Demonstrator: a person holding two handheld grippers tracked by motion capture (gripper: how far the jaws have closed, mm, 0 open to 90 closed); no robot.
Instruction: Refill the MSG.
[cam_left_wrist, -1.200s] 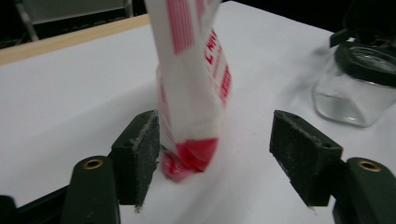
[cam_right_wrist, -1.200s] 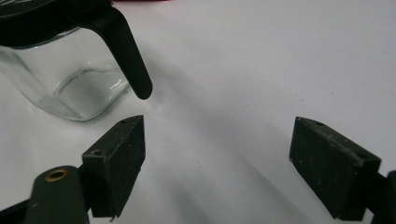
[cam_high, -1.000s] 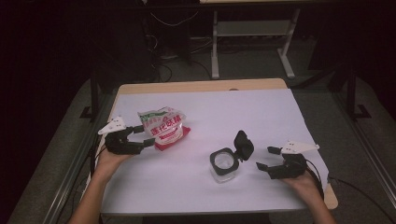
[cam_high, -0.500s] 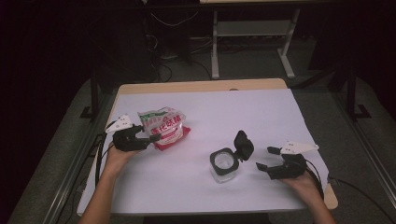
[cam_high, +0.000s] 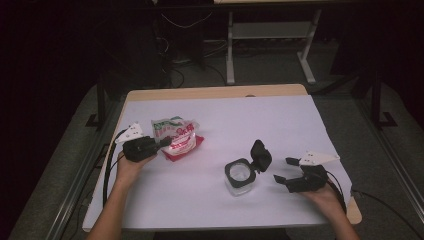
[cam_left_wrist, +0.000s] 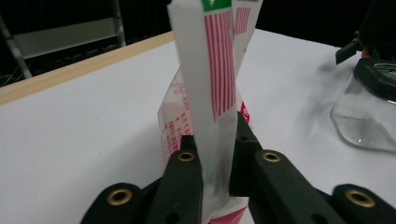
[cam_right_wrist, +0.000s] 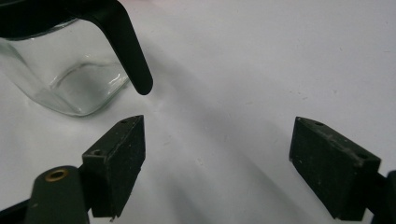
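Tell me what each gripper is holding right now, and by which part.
The left gripper has just closed on the snack bag, pinching its flat sealed edge. The right gripper is open, holding nothing, beside the glass jar.

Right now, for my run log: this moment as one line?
left gripper: just closed on bag | right gripper: open, beside jar
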